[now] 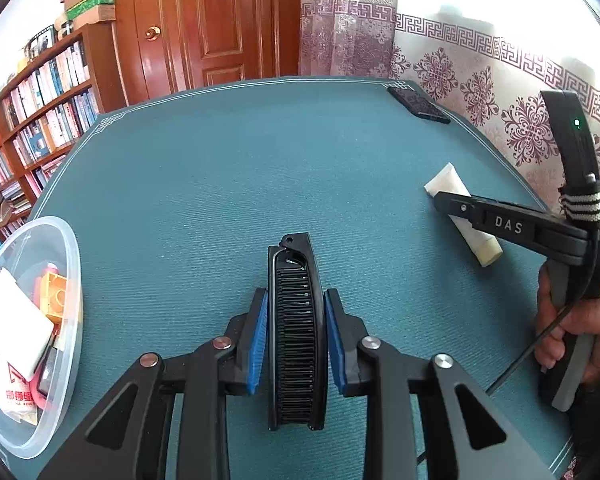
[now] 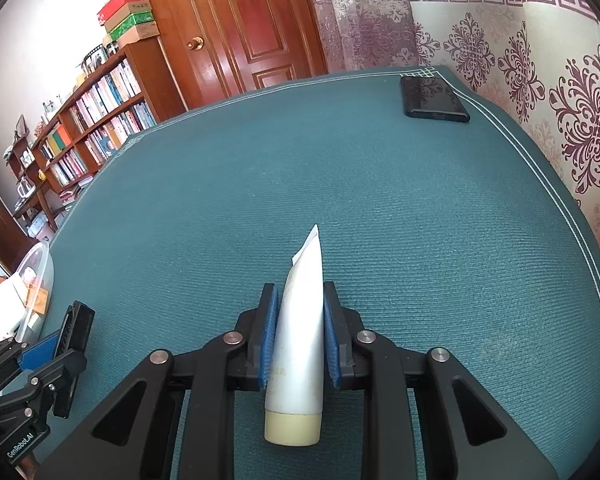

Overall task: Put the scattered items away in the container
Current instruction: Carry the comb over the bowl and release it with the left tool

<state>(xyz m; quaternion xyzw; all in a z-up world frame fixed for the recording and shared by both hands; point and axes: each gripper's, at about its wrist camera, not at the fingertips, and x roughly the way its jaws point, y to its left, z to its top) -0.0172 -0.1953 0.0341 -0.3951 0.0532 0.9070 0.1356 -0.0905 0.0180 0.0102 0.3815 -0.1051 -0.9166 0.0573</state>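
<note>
Both grippers are at a pick, one item each. Left gripper [image 1: 296, 338] straddles the black comb [image 1: 296, 332], which lies lengthwise between the blue pads [image 1: 260, 340]; pads sit just beside its edges, contact unclear, so grasp looks about to close or barely closed, cannot tell. Comb is on the green table mat [image 1: 220, 180], near centre. Right gripper [image 2: 299, 334] is clenched on the white tube [image 2: 300, 336], pads pressed on both flanks, cap end near, crimped end pointing far. Tube looks still low on the mat at right. Gripping along the long axis keeps each item from swivelling.

Clear container [image 1: 66, 280] sits at near left, already holding a yellow block, white packets and other bits. Black phone [image 2: 434, 100] lies in the far right corner, well apart. Likely next: carry both left to the container.
</note>
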